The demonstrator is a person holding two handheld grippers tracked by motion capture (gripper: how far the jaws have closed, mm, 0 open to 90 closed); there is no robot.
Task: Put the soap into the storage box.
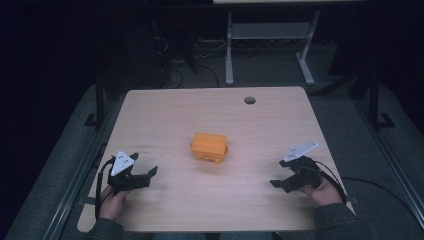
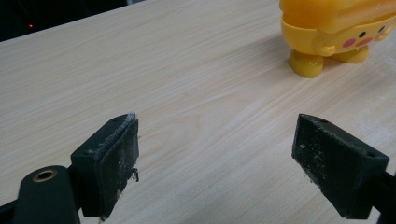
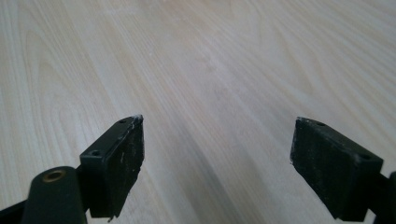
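An orange toy (image 1: 209,147) is seen standing at the middle of the table (image 1: 210,205). The left gripper (image 1: 145,176) and right gripper (image 1: 278,185) are held low near the front corners, fingers spread apart, nothing between them.

The toy (image 1: 209,147) stands on the table (image 1: 165,110), ahead and right of the left gripper's fingers (image 2: 109,161), well apart from the right gripper (image 1: 281,184)
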